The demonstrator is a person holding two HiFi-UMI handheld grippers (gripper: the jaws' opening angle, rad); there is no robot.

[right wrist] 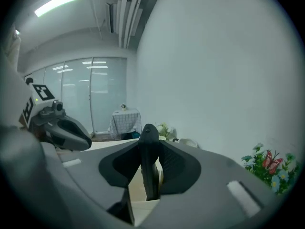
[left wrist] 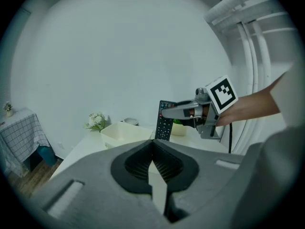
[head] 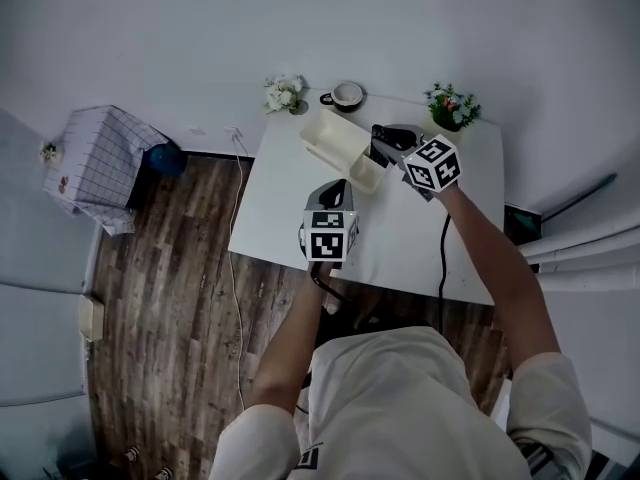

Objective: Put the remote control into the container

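Left gripper: jaws clenched on nothing, hovering over the counter short of the container. Container sat open-topped toward the back of the counter, looked empty. Remote control was in the air near the container's right end, standing roughly on end, not yet inside. Right gripper: jaws grasping the remote control by its upper part. My read for the drop: bring it over the opening, line its long side up with the container's length, lower it past the rim, and only then release. Left should stay clear.
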